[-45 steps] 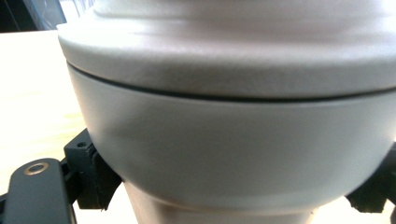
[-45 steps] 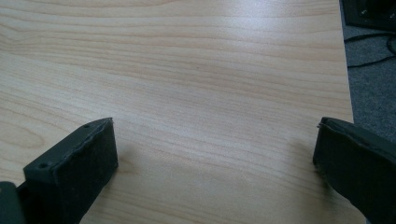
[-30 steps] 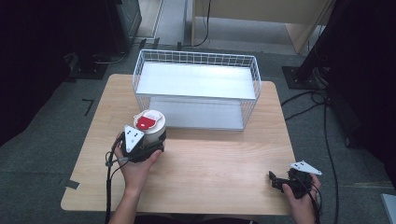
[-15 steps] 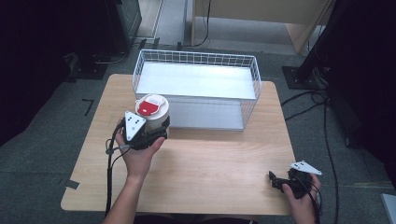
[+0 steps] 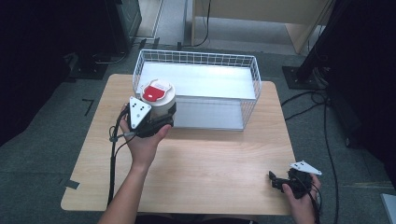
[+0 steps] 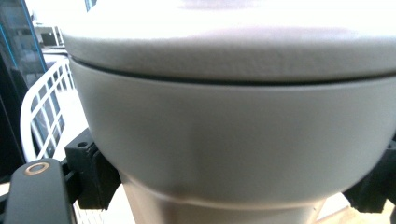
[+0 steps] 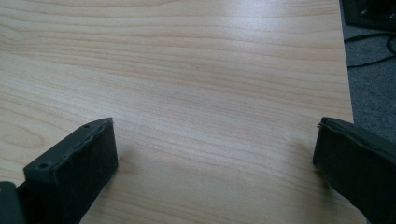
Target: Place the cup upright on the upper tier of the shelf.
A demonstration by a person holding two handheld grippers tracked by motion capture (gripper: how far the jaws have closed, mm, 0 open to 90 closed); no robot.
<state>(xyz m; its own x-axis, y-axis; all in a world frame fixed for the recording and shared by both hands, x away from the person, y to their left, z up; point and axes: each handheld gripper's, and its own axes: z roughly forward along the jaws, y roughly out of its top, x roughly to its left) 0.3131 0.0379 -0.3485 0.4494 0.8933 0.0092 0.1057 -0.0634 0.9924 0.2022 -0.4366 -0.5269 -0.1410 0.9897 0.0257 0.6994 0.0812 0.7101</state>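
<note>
A white tub with a red-and-white lid (image 5: 158, 94) is lifted off the table, level with the near left corner of the white wire basket (image 5: 252, 74). My left gripper (image 5: 161, 116) is shut on the tub; in the left gripper view its pale grey body (image 6: 233, 130) looms close between the two black jaws. My right gripper (image 5: 276, 181) rests low at the table's near right corner, open. The right gripper view has its black jaws wide apart over bare wood (image 7: 210, 102), nothing between them.
The wire basket stands at the back of the wooden table (image 5: 210, 163), its white floor bare. Black stands and cables (image 5: 327, 121) sit on the grey floor around the table. The left gripper's cable (image 5: 112, 158) trails down along the forearm.
My left gripper has carried the tub up and away from me, toward the basket's near left corner. The right gripper has stayed where it was.
</note>
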